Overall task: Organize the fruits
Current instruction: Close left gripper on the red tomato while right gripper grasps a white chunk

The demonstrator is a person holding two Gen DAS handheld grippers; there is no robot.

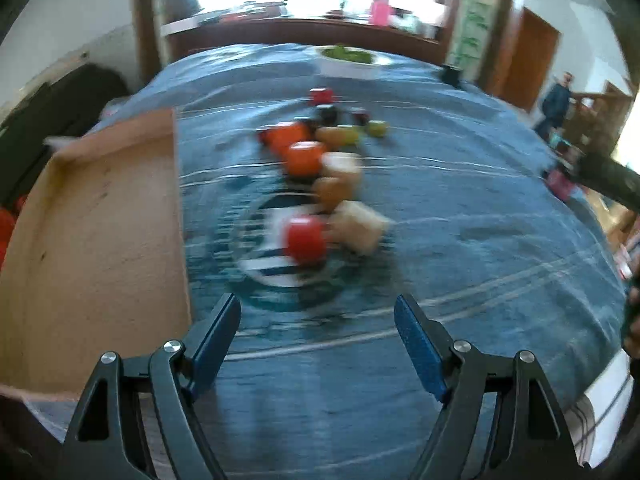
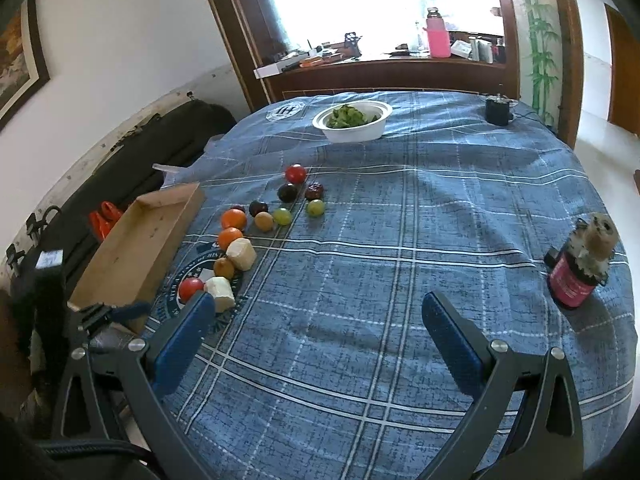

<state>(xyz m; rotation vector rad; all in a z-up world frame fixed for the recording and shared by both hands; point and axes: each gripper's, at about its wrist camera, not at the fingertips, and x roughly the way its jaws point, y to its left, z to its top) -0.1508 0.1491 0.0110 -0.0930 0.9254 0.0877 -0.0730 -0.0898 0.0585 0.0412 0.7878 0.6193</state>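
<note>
- Blue checked cloth covers your surface [image 2: 400, 240]; the fruits [image 2: 248, 232] lie loose beside the empty cardboard tray [image 2: 132, 252].
- Both left tongs [image 1: 318, 328] and right tongs [image 2: 320, 320] are spread, holding nothing.
- You're at the start, I'd say: close on the nearest red fruit [image 1: 305, 240] next.

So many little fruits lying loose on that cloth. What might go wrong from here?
The fruits lie packed together: going for the red tomato may knock the pale peeled piece touching it. Round ones like the green grape could roll across the tablecloth. The cardboard tray sits at the table's edge and might get pushed off.
</note>
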